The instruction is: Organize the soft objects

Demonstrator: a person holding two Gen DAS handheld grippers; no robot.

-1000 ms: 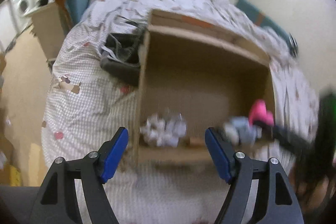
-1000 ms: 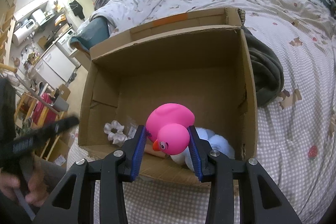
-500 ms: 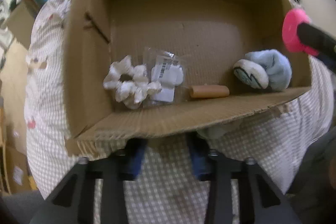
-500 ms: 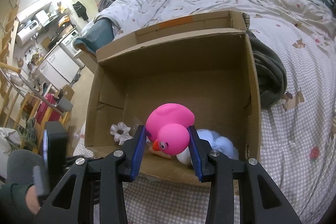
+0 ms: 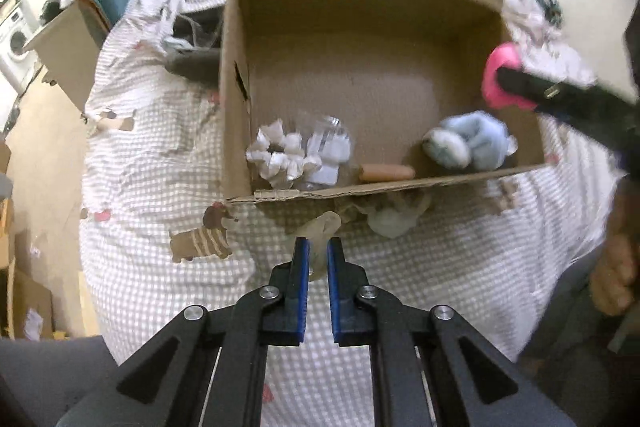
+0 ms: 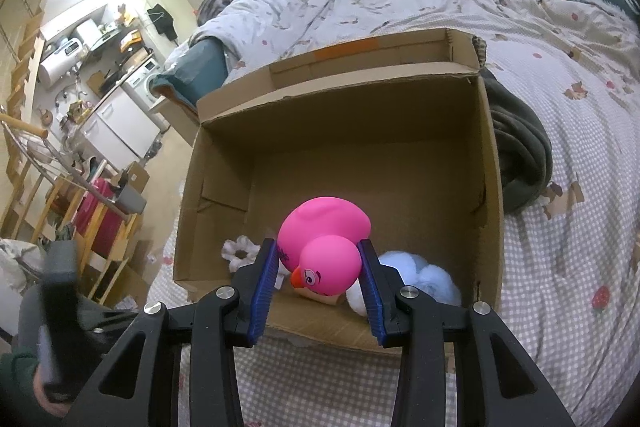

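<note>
On the checked bedcover (image 5: pixel 168 291) an open cardboard box (image 5: pixel 232 75) stands. At its bottom, near the front wall, lie a light blue plush toy (image 5: pixel 476 143), a white scrunchie (image 5: pixel 276 155), a clear packet (image 5: pixel 328 155) and a small tan roll (image 5: pixel 386 171). Over the box's near right corner the right gripper (image 6: pixel 318 269) holds a pink rubber duck (image 6: pixel 324 251) between its pads. Before the box the left gripper (image 5: pixel 318 255) has its fingers narrow, pinching a pale thin crumpled piece (image 5: pixel 320 227) that lies on the cover.

Pale soft thing (image 5: pixel 320 227) partly hidden between left tool (image 5: pixel 318 251) pads, identity unclear
</note>
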